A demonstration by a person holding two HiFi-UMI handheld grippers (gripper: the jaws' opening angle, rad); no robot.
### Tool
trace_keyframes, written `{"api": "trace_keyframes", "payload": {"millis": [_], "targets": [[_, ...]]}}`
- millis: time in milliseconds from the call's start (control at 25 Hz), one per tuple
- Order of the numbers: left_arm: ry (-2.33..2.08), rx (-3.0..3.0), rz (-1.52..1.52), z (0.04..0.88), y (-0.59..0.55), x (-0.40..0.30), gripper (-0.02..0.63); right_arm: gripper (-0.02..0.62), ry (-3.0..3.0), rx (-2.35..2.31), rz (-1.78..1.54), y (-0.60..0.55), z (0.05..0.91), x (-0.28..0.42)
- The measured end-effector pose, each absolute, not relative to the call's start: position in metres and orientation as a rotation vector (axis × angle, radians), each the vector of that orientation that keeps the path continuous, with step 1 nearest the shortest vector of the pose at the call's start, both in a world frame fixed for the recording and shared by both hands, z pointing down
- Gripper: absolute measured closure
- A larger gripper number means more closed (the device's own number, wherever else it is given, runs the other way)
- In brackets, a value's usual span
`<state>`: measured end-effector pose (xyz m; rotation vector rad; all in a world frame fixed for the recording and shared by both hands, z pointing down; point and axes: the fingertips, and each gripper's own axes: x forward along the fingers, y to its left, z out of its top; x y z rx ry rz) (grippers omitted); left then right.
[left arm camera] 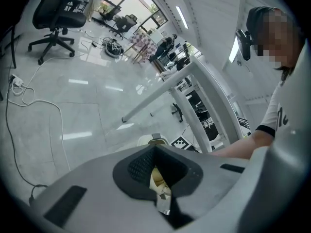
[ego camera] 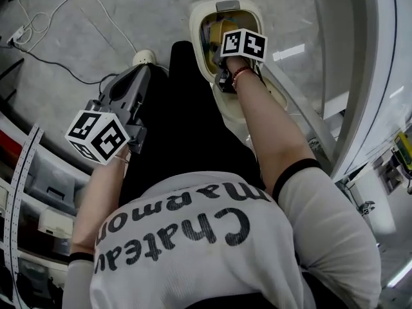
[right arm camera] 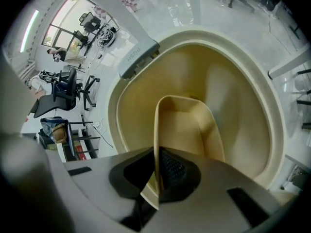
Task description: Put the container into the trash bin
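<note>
Right gripper view: the trash bin [right arm camera: 194, 35] latch [right arm camera: 138, 57] reads "PUSH".

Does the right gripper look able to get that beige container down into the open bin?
Probably yes: the right gripper holds the container by its wall over the open mouth of the trash bin, and nothing shows between them.

In the head view the marker cube [ego camera: 244, 44] hides most of the container [ego camera: 216, 36] inside the trash bin [ego camera: 195, 31].
</note>
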<state>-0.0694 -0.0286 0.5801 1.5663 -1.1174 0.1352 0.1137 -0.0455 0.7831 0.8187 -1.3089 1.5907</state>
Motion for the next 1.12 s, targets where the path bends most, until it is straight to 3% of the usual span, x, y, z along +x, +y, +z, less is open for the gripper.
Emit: {"api": "trace_keyframes", "payload": {"millis": [1120], "targets": [[-1.087,1.541,0.154,0.638,-0.020,-0.083,0.583,0.565,-1.273,0.918,1.440,-0.045,0.864,0.141]]}}
